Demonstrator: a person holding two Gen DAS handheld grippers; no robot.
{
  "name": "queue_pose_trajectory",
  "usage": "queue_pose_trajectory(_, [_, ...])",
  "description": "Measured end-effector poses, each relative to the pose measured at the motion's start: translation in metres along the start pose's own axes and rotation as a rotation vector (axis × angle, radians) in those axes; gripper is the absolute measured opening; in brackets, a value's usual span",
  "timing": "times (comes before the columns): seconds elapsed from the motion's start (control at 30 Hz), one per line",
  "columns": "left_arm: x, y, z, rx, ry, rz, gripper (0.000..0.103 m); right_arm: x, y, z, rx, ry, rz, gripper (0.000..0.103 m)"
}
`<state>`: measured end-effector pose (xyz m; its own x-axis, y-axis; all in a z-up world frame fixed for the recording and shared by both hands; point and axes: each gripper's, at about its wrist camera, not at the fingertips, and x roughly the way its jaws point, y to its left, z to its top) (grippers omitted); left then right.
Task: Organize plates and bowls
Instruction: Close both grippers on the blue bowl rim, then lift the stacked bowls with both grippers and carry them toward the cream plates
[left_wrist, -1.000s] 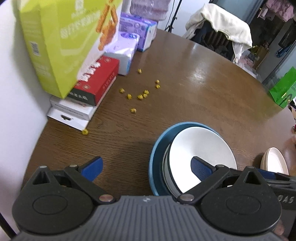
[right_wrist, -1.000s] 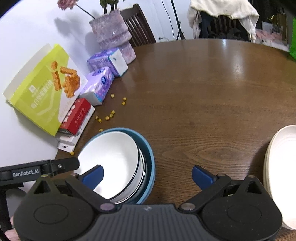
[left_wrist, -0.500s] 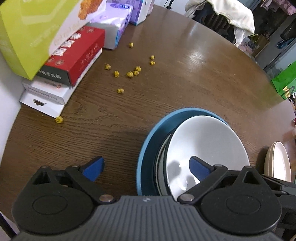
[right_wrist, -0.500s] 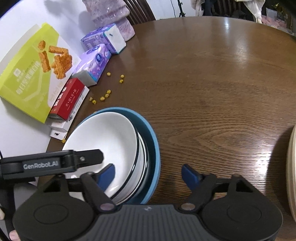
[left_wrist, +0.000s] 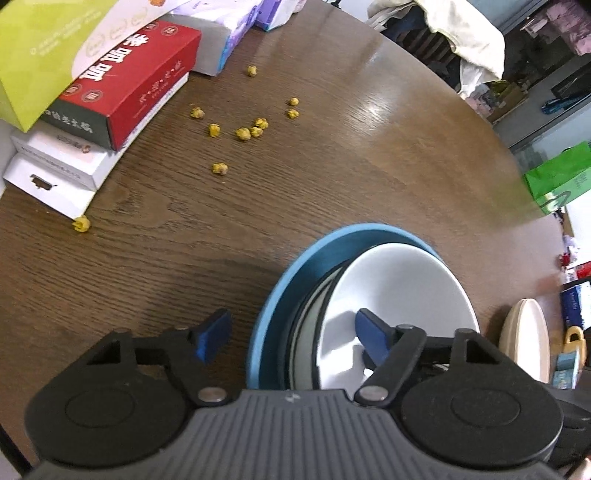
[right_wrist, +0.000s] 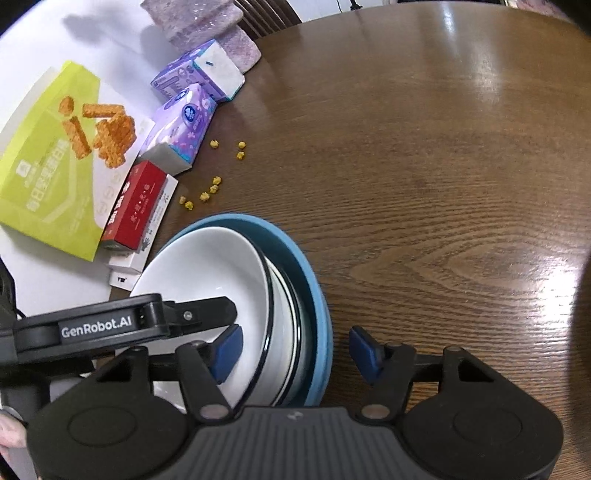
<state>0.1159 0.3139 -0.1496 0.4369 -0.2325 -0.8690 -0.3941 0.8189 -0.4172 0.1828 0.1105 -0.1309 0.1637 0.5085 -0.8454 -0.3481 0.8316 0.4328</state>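
Note:
A stack of bowls stands on the brown round table (left_wrist: 369, 166): a blue outer bowl (left_wrist: 291, 273) holds several white bowls, the top white bowl (left_wrist: 399, 280) tilted. My left gripper (left_wrist: 291, 332) straddles the stack's left rim, one pad inside the white bowl and one outside the blue wall. Its jaws are closing and a gap still shows at the blue wall. My right gripper (right_wrist: 295, 349) straddles the right rim of the blue bowl (right_wrist: 291, 254) and white bowl (right_wrist: 210, 266) the same way. Its jaws are closing too, with its pads clear of the bowls.
Cream plates (left_wrist: 524, 339) lie to the right of the stack. A green box (right_wrist: 48, 166), a red box (left_wrist: 125, 92), white boxes and purple tissue packs (right_wrist: 181, 129) line the table's left edge by the wall. Yellow crumbs (left_wrist: 243, 133) are scattered beyond the stack.
Both grippers have sunk towards the bowl stack and now sit lower over its rims. The jaws of both have narrowed around the rims.

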Motion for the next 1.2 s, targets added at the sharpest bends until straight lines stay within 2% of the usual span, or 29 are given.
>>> queue_pose_trajectory(0.1, [0.0, -0.002, 0.001, 0.0, 0.003, -0.034, 0.06, 0.002, -0.002, 0.001, 0.015, 0.005, 0.016, 0.061])
queue_pose_trajectory(0.2, [0.001, -0.004, 0.003, -0.001, 0.006, -0.037, 0.06, 0.003, -0.003, 0.002, 0.028, 0.009, 0.054, 0.051])
queue_pose_trajectory(1.2, [0.002, -0.012, 0.003, 0.026, 0.004, -0.022, 0.06, -0.007, -0.007, -0.001, 0.029, -0.031, 0.057, 0.044])
